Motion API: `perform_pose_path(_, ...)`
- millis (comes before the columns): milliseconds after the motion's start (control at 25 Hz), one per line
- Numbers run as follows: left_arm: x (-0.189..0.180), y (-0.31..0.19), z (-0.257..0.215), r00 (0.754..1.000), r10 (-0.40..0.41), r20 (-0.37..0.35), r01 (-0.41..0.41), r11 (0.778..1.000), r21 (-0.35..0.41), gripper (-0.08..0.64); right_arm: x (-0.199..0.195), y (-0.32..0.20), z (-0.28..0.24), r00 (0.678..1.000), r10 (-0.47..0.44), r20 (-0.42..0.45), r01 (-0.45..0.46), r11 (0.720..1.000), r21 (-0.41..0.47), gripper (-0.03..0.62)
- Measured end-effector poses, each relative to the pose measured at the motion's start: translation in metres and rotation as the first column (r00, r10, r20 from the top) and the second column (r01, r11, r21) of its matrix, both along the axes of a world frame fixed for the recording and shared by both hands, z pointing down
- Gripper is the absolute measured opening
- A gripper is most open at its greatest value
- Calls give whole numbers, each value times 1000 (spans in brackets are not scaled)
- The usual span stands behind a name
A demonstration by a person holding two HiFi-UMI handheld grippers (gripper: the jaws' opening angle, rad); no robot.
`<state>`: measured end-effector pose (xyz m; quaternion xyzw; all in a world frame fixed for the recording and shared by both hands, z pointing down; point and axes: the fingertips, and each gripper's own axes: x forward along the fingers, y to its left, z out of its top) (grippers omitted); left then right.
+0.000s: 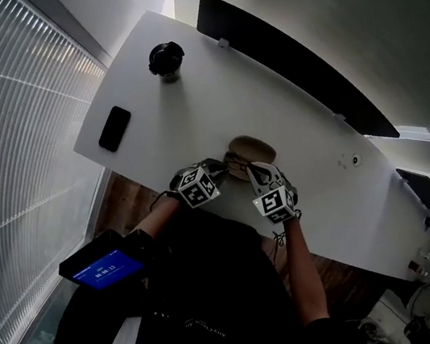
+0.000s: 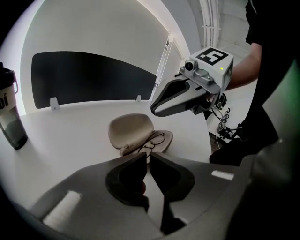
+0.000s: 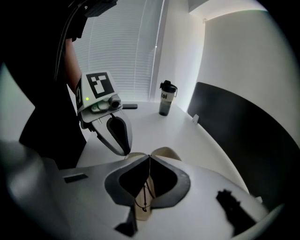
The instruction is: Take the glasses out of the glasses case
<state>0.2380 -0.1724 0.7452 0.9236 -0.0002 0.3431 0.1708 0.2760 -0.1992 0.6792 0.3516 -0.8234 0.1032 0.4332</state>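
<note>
The beige glasses case lies open near the table's front edge, its lid raised. Thin dark-framed glasses rest in the lower half. My left gripper is shut and empty, its tips just short of the case. My right gripper hovers above the case, clear of it, with its jaws together on nothing. In the right gripper view the glasses and case show below the shut right gripper. The left gripper points down beside the case.
A dark bottle and a black phone sit at the table's far left. A long black divider panel runs along the far edge. A device with a blue screen is on the person's left arm.
</note>
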Motion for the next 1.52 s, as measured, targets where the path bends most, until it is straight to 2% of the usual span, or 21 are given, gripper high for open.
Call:
perform_pose_path(160,-5,10,6,998,40,39,-39,999,-11,26,-8,8,7,997,-64,-41,63,997,-35,8)
perform_pose_path(480,-5,10,8,997,43,60,-41,998,-39,24,0,17,8,987,-100,-127,92,994,-67,8)
perform_pose_path(640,0,8,6,998,42,52,-39,997,-62,23,1,19,18,981,-119,-153,101,988,-119,9)
perform_pose_path(840,1,8,3,998,45,48,-42,997,-67,20,-5,30,36,959,-213,-187,173,963,-206,72)
perform_pose_path(1160,3,10,2,998,44,43,-41,997,-72,20,-6,31,58,935,-279,-218,200,924,-324,74)
perform_pose_path(1360,5,12,0,998,54,43,-50,996,-78,18,-3,38,68,932,-291,-217,194,905,-379,74)
perform_pose_path(1520,6,14,0,997,58,42,-55,995,-78,18,-2,42,74,931,-285,-227,183,905,-385,74)
